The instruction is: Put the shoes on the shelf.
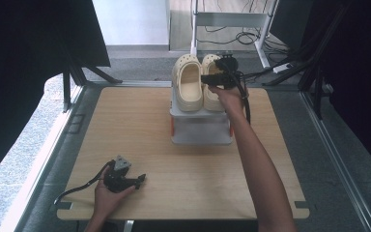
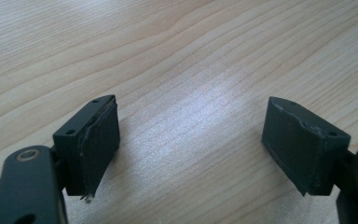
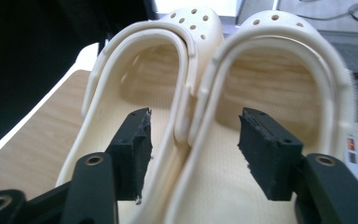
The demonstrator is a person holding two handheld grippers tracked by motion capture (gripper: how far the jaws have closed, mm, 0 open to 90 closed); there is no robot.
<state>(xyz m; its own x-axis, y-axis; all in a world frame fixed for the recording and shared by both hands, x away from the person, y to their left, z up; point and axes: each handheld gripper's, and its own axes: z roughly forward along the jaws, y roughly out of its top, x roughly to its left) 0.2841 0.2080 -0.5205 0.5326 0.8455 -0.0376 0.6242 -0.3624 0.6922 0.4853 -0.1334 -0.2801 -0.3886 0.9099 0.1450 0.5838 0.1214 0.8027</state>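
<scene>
The right gripper (image 1: pixel 217 77) partly hides the right cream perforated foam clog (image 1: pixel 211 89) at upper centre. Its jaws gape, straddling the adjoining sides of both clogs without pressing them. The left gripper (image 1: pixel 137 181), lower left, also stands open over the wooden table (image 1: pixel 140 130).

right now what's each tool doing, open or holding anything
left tool: open, nothing between the jaws, low over the bare table.
right tool: open, jaws straddling the touching inner walls of the two clogs, not pressing them.

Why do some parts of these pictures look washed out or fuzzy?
High view: soft overall, dark curtains at both sides, bright floor beyond the table. Left claw view: a pale sheen of glare on the wood between the open left claw. Right claw view: background above the cream clogs is overexposed, and the right claw looks slightly blurred.
</scene>
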